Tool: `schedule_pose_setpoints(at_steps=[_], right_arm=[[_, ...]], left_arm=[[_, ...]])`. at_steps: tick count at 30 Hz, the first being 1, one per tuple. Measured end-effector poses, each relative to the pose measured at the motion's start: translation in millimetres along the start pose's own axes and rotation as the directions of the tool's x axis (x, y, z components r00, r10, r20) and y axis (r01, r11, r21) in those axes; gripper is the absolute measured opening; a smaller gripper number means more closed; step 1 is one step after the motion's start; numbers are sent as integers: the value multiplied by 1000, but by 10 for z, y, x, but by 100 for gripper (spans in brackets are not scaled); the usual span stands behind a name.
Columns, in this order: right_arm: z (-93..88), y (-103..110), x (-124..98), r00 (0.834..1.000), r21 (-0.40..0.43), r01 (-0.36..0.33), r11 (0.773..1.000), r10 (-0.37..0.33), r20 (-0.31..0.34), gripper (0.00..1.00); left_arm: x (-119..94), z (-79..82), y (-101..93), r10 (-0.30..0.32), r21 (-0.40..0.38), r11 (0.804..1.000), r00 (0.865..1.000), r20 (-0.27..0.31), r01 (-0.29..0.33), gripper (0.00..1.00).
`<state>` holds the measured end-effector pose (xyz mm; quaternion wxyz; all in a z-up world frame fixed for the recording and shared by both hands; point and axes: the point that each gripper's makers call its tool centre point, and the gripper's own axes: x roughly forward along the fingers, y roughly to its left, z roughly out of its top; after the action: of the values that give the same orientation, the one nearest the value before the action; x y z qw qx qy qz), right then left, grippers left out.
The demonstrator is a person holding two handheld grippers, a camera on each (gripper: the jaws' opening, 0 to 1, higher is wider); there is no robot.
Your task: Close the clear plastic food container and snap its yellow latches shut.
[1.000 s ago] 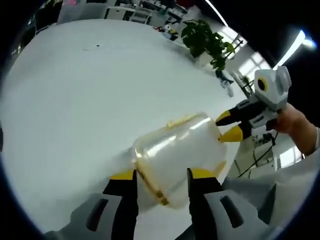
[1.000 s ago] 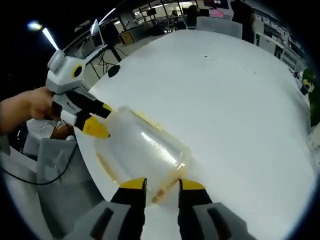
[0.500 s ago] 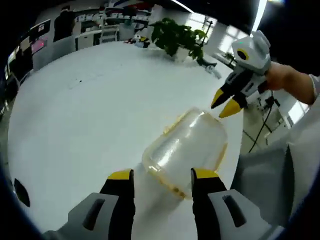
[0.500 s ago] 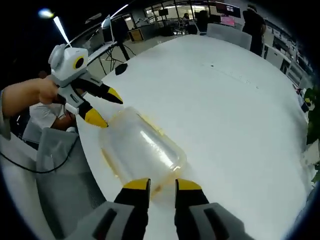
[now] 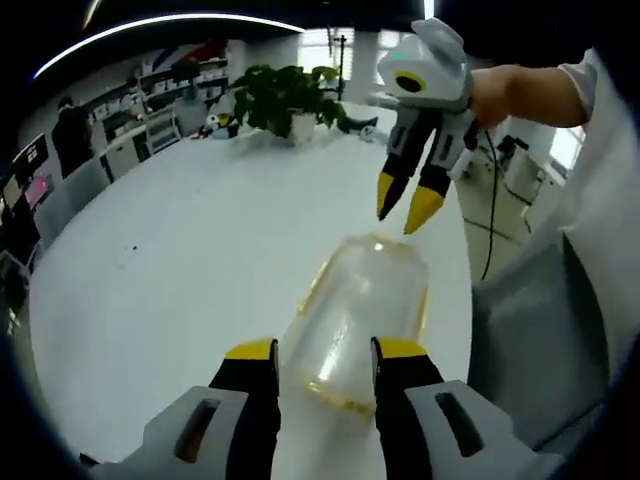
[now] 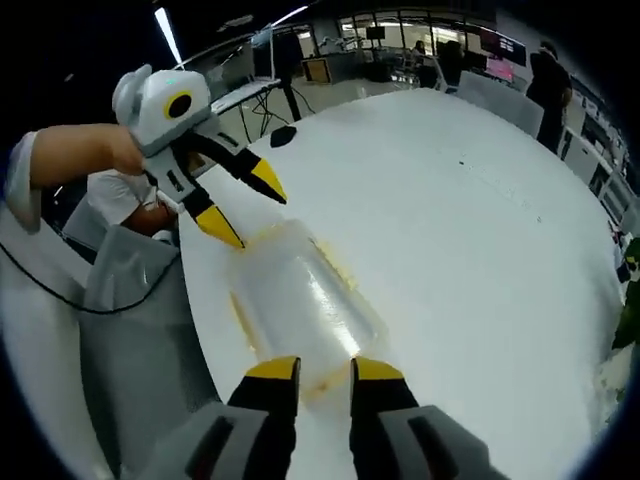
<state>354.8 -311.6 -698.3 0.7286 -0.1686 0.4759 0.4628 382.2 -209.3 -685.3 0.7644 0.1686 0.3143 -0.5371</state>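
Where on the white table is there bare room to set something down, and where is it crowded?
Bare: the wide stretch of table between the container and the potted plant at the far edge. Crowded: the near edge, where the left hand-held gripper and right hand-held gripper flank the container's two ends.

Glossy clear plastic container (image 5: 362,300) (matt table (image 5: 180,260)).

Both grippers (image 5: 325,352) (image 6: 325,370) level, facing each other, fingers (image 5: 250,352) parted.
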Motion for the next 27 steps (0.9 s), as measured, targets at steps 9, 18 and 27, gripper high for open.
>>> schedule_pose_setpoints(at_steps=[9, 18, 27], right_arm=[[143, 58, 14, 1000, -131, -11, 991, 10, -6, 14], [276, 172, 137, 999, -275, -50, 960, 47, -19, 14], [448, 137, 285, 998, -330, -56, 942, 59, -1, 13]], left_arm=[[134, 135, -173, -61, 55, 997, 998, 26, 59, 29], [280, 144, -296, -108, 129, 986, 994, 15, 106, 24], [377, 64, -364, -125, 179, 976, 992, -22, 127, 24]])
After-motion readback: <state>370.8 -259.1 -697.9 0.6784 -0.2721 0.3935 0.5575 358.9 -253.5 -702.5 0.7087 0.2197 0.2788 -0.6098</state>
